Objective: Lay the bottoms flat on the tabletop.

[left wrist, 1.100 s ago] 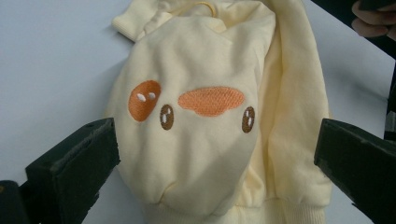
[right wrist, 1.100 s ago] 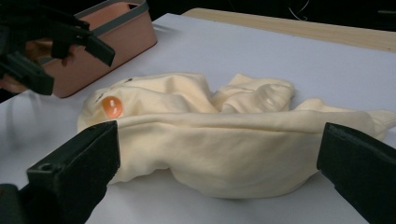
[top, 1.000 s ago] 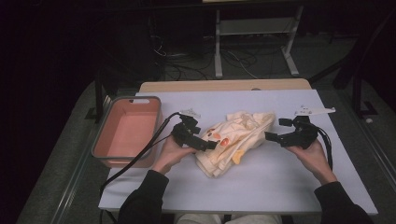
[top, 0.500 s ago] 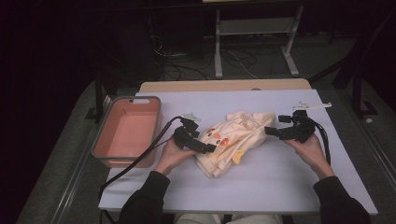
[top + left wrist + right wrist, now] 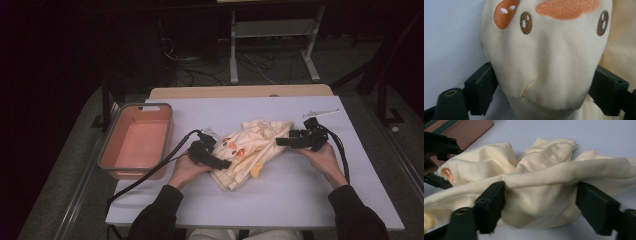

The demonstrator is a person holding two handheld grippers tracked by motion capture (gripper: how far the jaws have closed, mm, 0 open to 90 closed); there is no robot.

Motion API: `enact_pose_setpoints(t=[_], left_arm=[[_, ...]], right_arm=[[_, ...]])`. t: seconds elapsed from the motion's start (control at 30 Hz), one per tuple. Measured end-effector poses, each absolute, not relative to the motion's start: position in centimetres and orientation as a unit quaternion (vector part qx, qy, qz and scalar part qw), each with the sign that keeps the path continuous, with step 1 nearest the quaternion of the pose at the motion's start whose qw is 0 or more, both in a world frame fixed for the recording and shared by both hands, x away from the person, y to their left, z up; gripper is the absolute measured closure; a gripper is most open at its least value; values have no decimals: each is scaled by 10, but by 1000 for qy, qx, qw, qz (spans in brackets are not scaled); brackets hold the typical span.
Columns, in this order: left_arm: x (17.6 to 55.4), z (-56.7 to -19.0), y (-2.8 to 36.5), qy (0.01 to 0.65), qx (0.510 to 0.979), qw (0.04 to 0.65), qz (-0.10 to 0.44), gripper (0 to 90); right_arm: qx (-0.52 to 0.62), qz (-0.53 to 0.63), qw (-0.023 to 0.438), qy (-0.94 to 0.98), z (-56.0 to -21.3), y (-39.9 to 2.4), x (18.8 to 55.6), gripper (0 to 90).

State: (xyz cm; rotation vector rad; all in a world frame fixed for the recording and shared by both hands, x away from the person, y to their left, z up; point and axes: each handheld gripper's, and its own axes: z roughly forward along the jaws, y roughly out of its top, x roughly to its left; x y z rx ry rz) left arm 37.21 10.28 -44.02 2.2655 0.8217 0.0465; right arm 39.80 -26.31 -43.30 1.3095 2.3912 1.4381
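Garment sits bunched between both closing grippers, left and right; thick folds risk an uneven, slipping grip.

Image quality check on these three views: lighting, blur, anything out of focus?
High view: table evenly lit, room behind it almost black, overall soft but readable. Left gripper view: cream garment sharp, embroidery crisp, the jaw ends at the bottom corners slightly soft. Right gripper view: cloth folds in focus, no glare, pink tray and the near jaws blurred.
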Motion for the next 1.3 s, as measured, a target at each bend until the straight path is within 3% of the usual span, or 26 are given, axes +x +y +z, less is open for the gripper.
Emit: enact_pose_setpoints(t=[0.23,0.4,0.47,0.63,0.97,1.3], left_arm=[[374,-440,104,315,878,361,26,373],[375,-441,102,317,877,361,26,600],[376,-441,103,321,876,360,28,663],[378,-440,102,342,867,362,26,716],[395,-428,110,375,854,360,22,736],[417,-404,100,376,863,332,58,736]], right_arm=[[422,469,19,776,-434,-266,398,486],[422,462,10,780,-435,-267,399,741],[422,458,10,782,-435,-267,398,791],[426,449,14,786,-432,-271,389,817],[436,430,-6,791,-433,-274,357,821],[416,422,-31,805,-433,-253,331,822]])
